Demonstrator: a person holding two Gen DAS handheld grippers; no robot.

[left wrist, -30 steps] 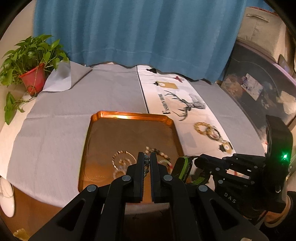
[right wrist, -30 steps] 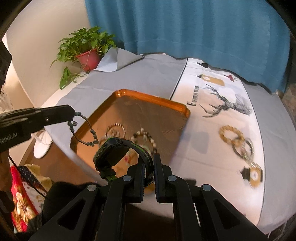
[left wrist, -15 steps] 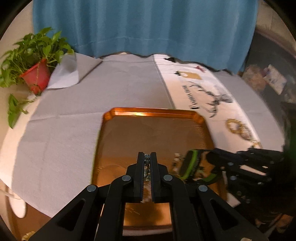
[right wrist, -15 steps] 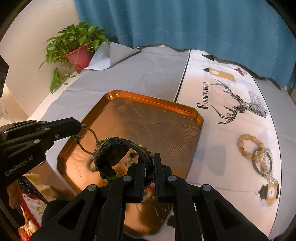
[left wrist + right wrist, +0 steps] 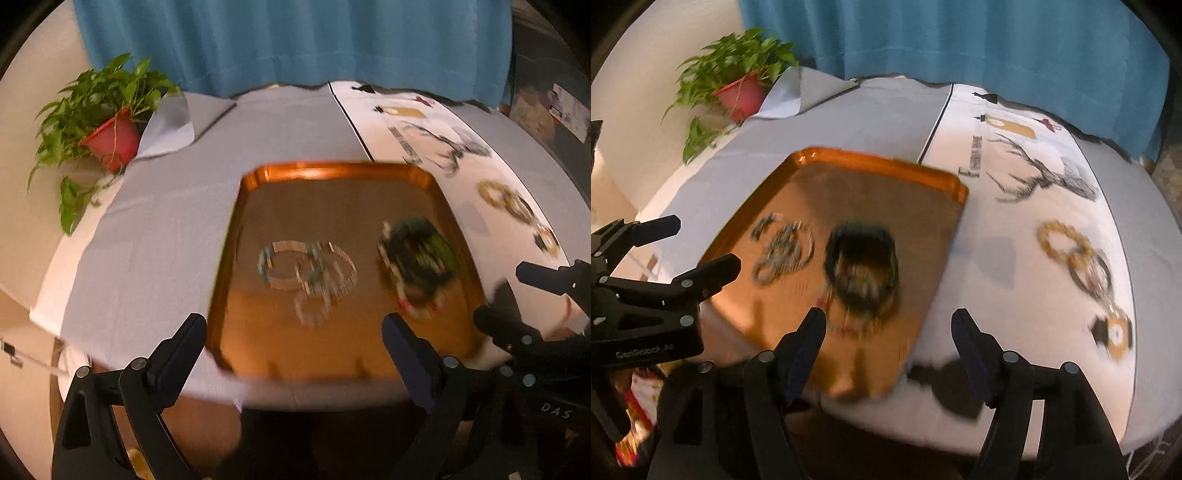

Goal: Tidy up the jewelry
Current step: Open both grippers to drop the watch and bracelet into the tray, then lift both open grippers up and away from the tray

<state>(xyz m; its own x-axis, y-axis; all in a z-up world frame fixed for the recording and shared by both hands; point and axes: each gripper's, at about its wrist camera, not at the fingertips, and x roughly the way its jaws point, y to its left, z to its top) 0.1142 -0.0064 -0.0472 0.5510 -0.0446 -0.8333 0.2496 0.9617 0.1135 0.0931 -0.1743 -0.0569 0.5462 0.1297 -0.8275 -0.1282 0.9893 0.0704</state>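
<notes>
An orange tray (image 5: pixel 332 171) (image 5: pixel 871 162) lies on the grey tablecloth. In it lie a pile of thin bracelets (image 5: pixel 306 269) (image 5: pixel 783 251) and a black-and-green watch (image 5: pixel 421 254) (image 5: pixel 862 262) on top of beaded bracelets. My left gripper (image 5: pixel 293 336) (image 5: pixel 690 243) is open and empty above the tray's near edge. My right gripper (image 5: pixel 888 332) (image 5: pixel 517 295) is open and empty by the tray's near right corner. A tan bead bracelet (image 5: pixel 1063 242) (image 5: pixel 493 192), a dark ring bracelet (image 5: pixel 1091 275) and a gold pendant (image 5: pixel 1113 332) lie on the white runner.
A potted plant in a red pot (image 5: pixel 110 142) (image 5: pixel 740 94) stands at the far left. A blue curtain (image 5: pixel 295 40) hangs behind the table. The white deer-print runner (image 5: pixel 1034 173) crosses the table at right. The table's near edge is just below both grippers.
Both grippers have opened. The left let go of its beaded bracelet and the right let go of the watch; both now lie in the tray. Both grippers pulled back.
</notes>
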